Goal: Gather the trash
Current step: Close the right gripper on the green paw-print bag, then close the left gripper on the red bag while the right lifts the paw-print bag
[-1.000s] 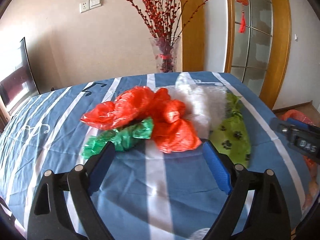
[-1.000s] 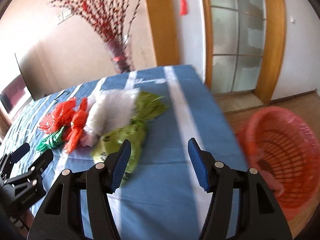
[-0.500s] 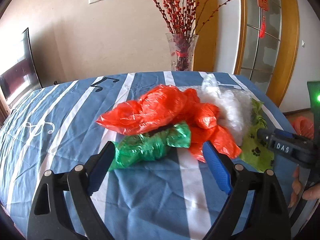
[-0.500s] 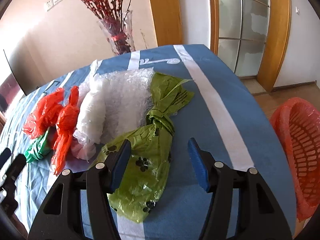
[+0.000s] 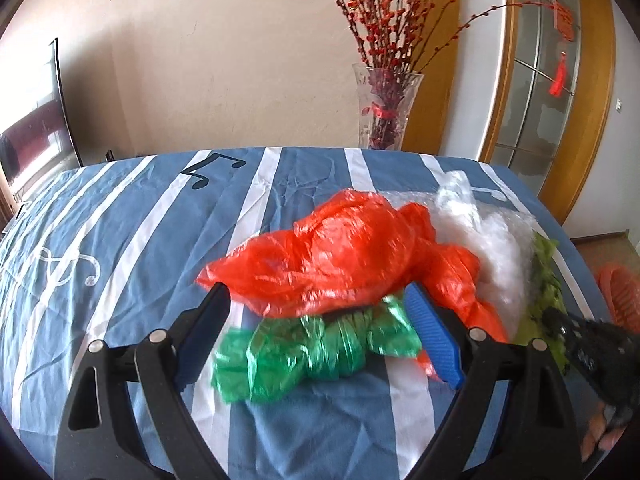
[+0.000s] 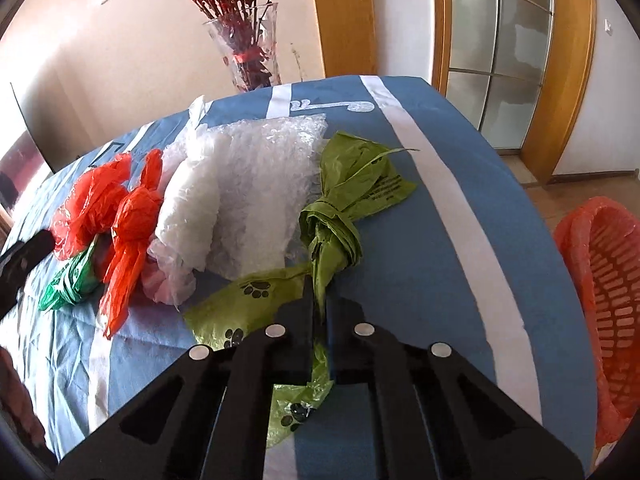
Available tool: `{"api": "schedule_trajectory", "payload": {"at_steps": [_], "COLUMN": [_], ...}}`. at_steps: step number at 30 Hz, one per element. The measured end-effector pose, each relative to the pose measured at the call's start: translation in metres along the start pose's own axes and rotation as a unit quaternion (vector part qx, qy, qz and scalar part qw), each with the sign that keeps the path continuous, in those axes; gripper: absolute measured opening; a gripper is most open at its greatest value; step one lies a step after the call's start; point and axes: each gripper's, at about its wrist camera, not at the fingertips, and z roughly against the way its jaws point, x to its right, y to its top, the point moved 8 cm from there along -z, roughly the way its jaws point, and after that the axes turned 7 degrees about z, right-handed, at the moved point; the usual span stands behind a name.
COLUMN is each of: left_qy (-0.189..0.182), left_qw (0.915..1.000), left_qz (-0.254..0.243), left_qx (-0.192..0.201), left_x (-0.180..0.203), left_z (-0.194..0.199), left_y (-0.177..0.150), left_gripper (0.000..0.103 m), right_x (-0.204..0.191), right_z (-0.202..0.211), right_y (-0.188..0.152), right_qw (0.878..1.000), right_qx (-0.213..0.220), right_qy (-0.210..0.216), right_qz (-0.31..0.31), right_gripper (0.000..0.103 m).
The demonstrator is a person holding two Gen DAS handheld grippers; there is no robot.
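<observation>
Right gripper (image 6: pixel 318 304) just closed, pinching one olive-green paw-print bag (image 6: pixel 340 216) on striped tablecloth (image 6: pixel 420 280), left gripper (image 5: pixel 316 320) wide apart around one green bag (image 5: pixel 304 356), two red bags (image 6: pixel 132 216), one red basket (image 6: pixel 600 300) beside table.

Two orange-red plastic bags (image 6: pixel 96 204) (image 6: pixel 132 232) are lying far left on the striped cloth (image 6: pixel 420 264); one dark green bag (image 6: pixel 72 280), one clear wrap bundle (image 6: pixel 248 196) and one olive paw-print bag (image 6: pixel 344 208) are lying there too. One orange basket (image 6: pixel 600 300) is sitting right; one vase (image 6: pixel 250 52) is standing far.
</observation>
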Motion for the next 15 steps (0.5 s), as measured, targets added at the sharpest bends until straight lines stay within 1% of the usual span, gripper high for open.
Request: {"api": "schedule_trajectory", "payload": {"at_steps": [3,6,13,14,15], "left_qy": [-0.001,0.005,0.018,0.018,0.016], "left_qw": [1.0000,1.0000,0.9994,0.9993,0.9993], "left_qz": [0.004,-0.003,-0.018,-0.019,-0.019], "left_qx": [-0.004,-0.007,-0.022,-0.025,-0.029], "left_x": [0.002,0.006,0.011,0.011,0.011], "left_z": [-0.008,-0.017,-0.037,-0.040,-0.043], "left_y": [0.008,0.013,0.011,0.010,0.008], "left_gripper": [0.087,0.087,0.087,0.084,0.077], "right_x": [0.005,0.010,0.012,0.012,0.012], "right_z": [0.003,0.002,0.001,0.001,0.001], "right_y": [-0.003,-0.004,-0.004,-0.004,-0.004], "right_qw": [1.000,1.000,1.000,1.000,1.000], "right_qx": [0.000,-0.001,-0.002,-0.002,-0.002], "right_qy": [-0.003,-0.003,-0.001,-0.001,-0.001], "right_qz": [0.000,-0.004,-0.005,-0.005,-0.005], "right_gripper": [0.005,0.005,0.004,0.004,0.005]}}
